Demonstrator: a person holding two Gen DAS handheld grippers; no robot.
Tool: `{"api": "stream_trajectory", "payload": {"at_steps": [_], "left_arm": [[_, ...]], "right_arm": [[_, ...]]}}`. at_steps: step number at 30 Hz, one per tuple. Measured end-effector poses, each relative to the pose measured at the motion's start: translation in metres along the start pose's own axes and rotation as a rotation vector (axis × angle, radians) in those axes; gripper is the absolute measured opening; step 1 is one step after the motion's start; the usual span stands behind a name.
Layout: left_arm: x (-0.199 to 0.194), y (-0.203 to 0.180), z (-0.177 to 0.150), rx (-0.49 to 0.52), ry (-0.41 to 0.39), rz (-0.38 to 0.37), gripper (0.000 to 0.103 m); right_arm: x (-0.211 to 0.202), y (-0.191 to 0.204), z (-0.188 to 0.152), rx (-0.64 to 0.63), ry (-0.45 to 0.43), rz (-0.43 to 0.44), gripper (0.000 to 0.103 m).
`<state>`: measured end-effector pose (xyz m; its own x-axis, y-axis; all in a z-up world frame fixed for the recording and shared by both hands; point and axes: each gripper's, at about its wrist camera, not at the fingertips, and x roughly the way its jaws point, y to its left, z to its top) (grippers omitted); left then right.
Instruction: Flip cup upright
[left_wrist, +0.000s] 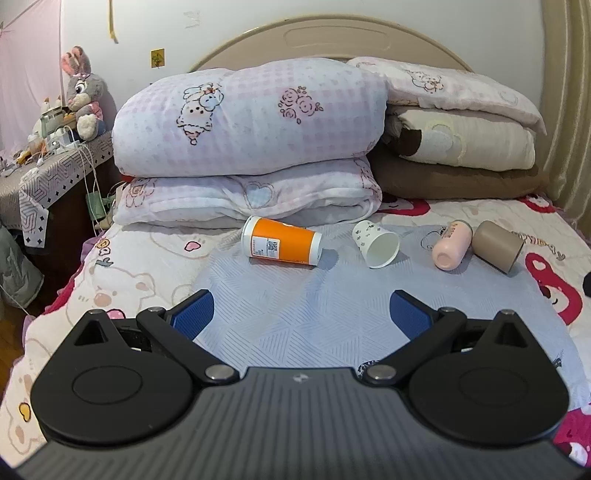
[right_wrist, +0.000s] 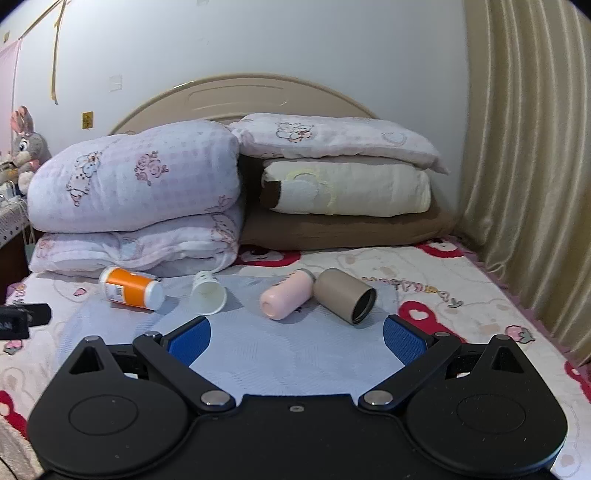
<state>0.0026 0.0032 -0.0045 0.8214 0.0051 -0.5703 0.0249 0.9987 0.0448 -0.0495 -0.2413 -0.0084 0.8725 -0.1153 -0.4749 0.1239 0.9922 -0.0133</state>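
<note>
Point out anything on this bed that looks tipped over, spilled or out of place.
Four containers lie on their sides on the bedspread: the orange cup, white paper cup, pink bottle and tan cup. None stands upright. The pink bottle and tan cup touch. No spill is visible. Both hand-held grippers hover open, holding nothing.

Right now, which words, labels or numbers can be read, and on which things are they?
Orange cup: white label with a QR code, print too small to read.
Pink bottle: marking near its neck, too blurred.
Bedsheet: cartoon lettering, not legible.
Nothing else carries readable text.
</note>
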Motion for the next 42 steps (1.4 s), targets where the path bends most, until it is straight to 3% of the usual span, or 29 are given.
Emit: {"api": "stream_trajectory", "payload": {"at_steps": [9,13,21,29,38,42], "left_arm": [[0.024,-0.002,0.035,0.046,0.064,-0.041,0.103],[0.046,-0.004,0.054,0.063,0.104,-0.057,0.103],[0.108,-0.015,0.088,0.050,0.196,-0.165,0.103],[0.167,-0.046,0.112,0.083,0.218,-0.242,0.101],[0.235,-0.086,0.123,0.067,0.207,-0.419,0.100],[0.268,-0.115,0.125,0.081,0.247,-0.468,0.099]], "right_arm": [[0.023,-0.007,0.026,0.023,0.110,0.166,0.101],[0.038,-0.010,0.042,0.015,0.149,0.190,0.101],[0.086,-0.012,0.065,0.027,0.271,0.252,0.101],[0.161,-0.019,0.054,0.143,0.299,0.325,0.093],[0.253,-0.026,0.028,0.305,0.317,0.310,0.088],[0.288,-0.032,0.021,0.369,0.316,0.280,0.087]]}}
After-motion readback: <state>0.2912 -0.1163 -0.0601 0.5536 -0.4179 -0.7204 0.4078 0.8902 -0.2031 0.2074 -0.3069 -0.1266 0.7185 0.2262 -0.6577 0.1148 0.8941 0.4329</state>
